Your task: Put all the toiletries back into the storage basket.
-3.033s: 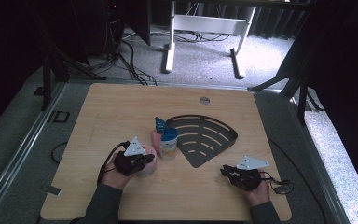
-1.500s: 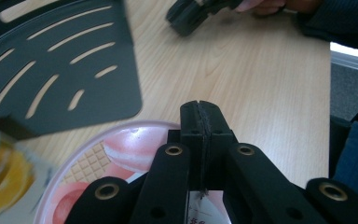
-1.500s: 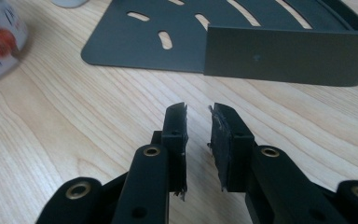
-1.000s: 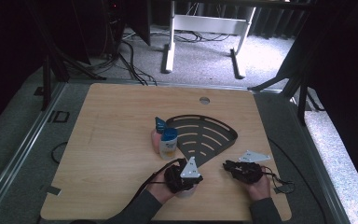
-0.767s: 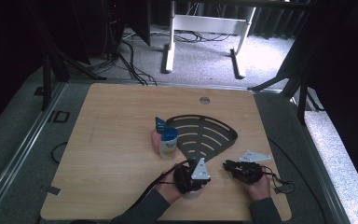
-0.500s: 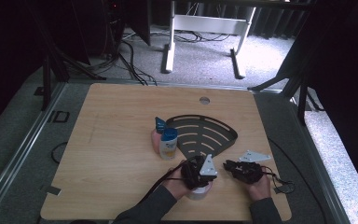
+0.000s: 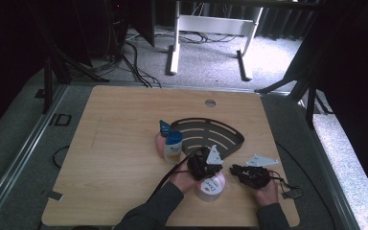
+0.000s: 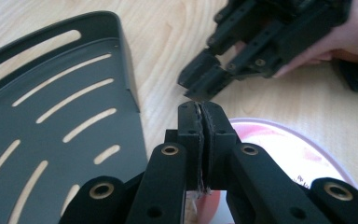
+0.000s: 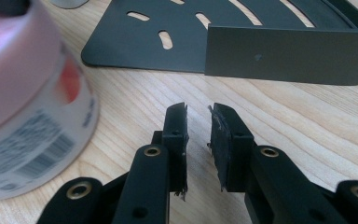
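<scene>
Table: a light wood top with rounded corners and 1 small round metal-rimmed hole near its far edge.
Floor: grey carpet beyond the table, brightly lit at the back, with loose black cables and the white legs of another desk; the room's sides are dark.
Black tray: a flat fan-shaped tray with slots and a low rim, lying near the middle of the table.
Bottles: 2 stand upright just left of the tray — a pink bottle with a blue cap and, touching its front, a white bottle with a blue cap.
Pink tub: a round pink-and-white container with a printed label, resting on the wood near the front edge, just in front of the tray's nearer corner and between the 2 hands.
Left gripper: held above the tub; its jaws are pressed together with nothing between them — the tips sit over the tub's pink lid in the left gripper view.
Right gripper: low over the table just right of the tub, pointing toward it; its jaws stand slightly apart with bare wood showing in the gap, holding nothing.
Person: grey sleeves enter from the front edge.
</scene>
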A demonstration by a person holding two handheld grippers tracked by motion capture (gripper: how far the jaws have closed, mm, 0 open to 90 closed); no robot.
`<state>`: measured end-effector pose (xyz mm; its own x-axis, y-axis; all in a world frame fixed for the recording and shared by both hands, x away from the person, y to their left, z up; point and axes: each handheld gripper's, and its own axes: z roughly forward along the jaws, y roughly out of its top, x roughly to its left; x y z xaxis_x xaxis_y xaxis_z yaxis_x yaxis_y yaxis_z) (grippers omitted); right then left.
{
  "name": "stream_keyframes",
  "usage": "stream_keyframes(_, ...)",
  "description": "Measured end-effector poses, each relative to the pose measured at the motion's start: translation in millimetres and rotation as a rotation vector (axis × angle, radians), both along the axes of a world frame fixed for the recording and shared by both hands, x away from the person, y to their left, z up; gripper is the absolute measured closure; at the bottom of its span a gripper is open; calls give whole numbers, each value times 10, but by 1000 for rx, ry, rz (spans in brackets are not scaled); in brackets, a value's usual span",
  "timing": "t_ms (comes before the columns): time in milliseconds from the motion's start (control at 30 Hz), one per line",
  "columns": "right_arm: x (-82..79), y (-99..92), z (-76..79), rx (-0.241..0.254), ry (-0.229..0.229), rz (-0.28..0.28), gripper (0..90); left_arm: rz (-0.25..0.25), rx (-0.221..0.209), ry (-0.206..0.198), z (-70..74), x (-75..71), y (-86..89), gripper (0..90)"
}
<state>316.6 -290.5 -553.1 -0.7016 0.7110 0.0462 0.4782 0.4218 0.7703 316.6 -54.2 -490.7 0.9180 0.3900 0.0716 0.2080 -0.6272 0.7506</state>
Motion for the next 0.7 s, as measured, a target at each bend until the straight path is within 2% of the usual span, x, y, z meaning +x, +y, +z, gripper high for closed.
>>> stream_keyframes(233, -4, -4, 2, -2, -3, 3, 754, 48, -10, 5, -4, 63, 108, 849)
stream_keyframes(300, -9, -4, 3, -3, 6, 13, 766, 54, -33, 19, -10, 66, 157, 794)
stream_keyframes(367, -14, -2, 5, 1, 14, 25, 770, 80, -25, 4, -13, 54, 211, 678)
stream_keyframes(433, -20, -4, 12, 2, 14, 31, 771, 74, -47, 19, -14, 42, 298, 639)
stream_keyframes(567, -35, -23, 33, 8, 9, 26, 762, 74, -84, 23, -15, -25, 475, 582)
stream_keyframes(700, -99, -45, 70, 6, 1, 18, 713, 82, -114, 54, -31, -63, 628, 516)
